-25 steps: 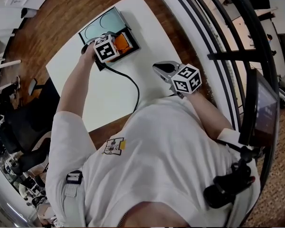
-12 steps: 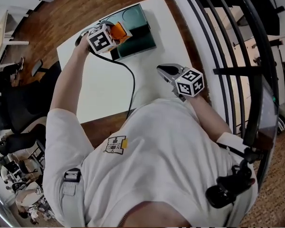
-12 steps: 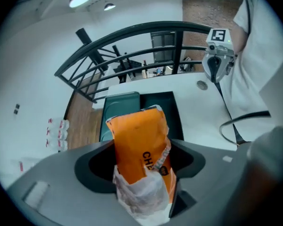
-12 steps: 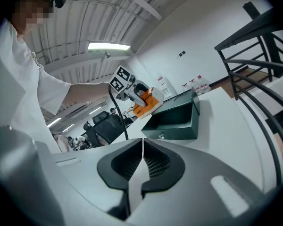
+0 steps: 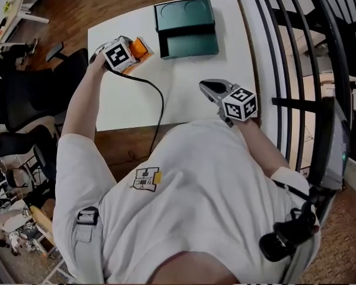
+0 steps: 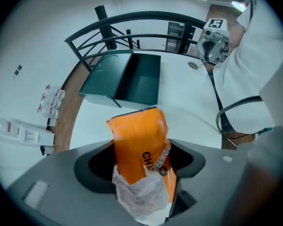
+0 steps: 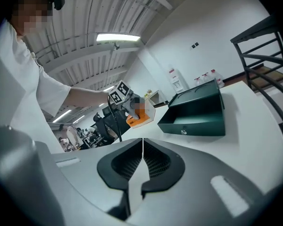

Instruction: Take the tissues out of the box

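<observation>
A dark green box (image 5: 186,28) lies open at the far side of the white table (image 5: 184,82); its inside (image 6: 141,81) looks bare from the left gripper view. My left gripper (image 5: 136,51) is held left of the box, clear of it. It is shut on an orange tissue pack (image 6: 140,145) with crumpled clear wrap at its lower end. The same pack (image 7: 139,117) shows in the right gripper view, left of the box (image 7: 195,114). My right gripper (image 5: 212,89) hovers over the table's near right part, shut with nothing in it (image 7: 142,166).
A black cable (image 5: 157,100) trails from the left gripper across the table to its near edge. A dark metal railing (image 5: 296,52) runs along the right side. Office chairs (image 5: 24,94) stand to the left. Small white bottles (image 6: 52,102) sit on the floor beyond the table.
My left gripper has lifted the orange pack out of the green box and carried it left, away from the box. The right gripper has hardly moved.
</observation>
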`<state>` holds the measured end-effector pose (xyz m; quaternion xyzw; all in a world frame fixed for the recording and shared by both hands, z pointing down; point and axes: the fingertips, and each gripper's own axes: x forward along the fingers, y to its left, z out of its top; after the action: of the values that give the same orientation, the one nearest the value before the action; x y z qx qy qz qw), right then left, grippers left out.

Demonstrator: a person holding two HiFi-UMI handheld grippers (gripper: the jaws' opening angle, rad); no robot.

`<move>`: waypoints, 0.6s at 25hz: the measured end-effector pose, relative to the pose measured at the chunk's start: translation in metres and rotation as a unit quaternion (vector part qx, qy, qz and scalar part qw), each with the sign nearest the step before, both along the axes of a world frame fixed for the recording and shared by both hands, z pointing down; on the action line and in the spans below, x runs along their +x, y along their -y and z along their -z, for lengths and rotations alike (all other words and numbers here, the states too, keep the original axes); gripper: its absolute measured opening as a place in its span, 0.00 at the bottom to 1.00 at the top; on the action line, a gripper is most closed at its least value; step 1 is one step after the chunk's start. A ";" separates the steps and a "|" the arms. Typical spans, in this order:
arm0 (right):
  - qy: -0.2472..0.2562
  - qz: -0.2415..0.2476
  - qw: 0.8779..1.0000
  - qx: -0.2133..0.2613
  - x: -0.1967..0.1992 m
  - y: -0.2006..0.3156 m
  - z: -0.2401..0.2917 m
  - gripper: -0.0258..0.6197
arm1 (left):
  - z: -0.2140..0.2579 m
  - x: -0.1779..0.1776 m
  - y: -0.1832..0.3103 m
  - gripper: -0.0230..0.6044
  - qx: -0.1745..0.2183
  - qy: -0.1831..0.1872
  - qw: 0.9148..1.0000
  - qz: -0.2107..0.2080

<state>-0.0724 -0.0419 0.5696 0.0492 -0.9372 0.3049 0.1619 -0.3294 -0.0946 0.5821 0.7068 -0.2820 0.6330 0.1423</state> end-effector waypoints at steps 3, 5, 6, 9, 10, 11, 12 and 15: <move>-0.005 0.012 1.000 0.004 -0.005 -0.010 0.008 0.05 | -0.016 -0.002 -0.020 0.56 -0.016 0.003 1.000 -0.015; -0.012 0.014 1.000 0.005 -0.006 -0.016 0.014 0.05 | -0.026 0.003 -0.026 0.56 -0.024 0.001 0.999 -0.028; -0.015 0.014 1.000 0.005 -0.005 -0.019 0.015 0.05 | -0.033 0.006 -0.028 0.56 -0.027 -0.003 0.999 -0.031; -0.023 0.008 1.000 0.006 -0.007 -0.025 0.010 0.05 | -0.059 0.010 -0.032 0.56 -0.038 -0.011 0.999 -0.037; -0.025 0.007 1.000 0.006 -0.008 -0.027 0.009 0.05 | -0.066 0.009 -0.033 0.56 -0.042 -0.011 0.998 -0.038; -0.027 0.007 1.000 0.007 -0.009 -0.027 0.009 0.05 | -0.070 0.008 -0.034 0.56 -0.045 -0.011 0.998 -0.038; -0.029 0.006 1.000 0.008 -0.009 -0.028 0.011 0.05 | -0.070 0.007 -0.033 0.57 -0.046 -0.013 0.998 -0.037; -0.033 0.003 0.999 0.011 -0.006 -0.028 0.019 0.05 | -0.062 0.013 -0.030 0.57 -0.042 -0.023 0.998 -0.041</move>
<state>-0.0782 -0.0142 0.5502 0.0580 -0.9347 0.2925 0.1934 -0.3161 -0.0650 0.6441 0.7253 -0.2230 0.6332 0.1523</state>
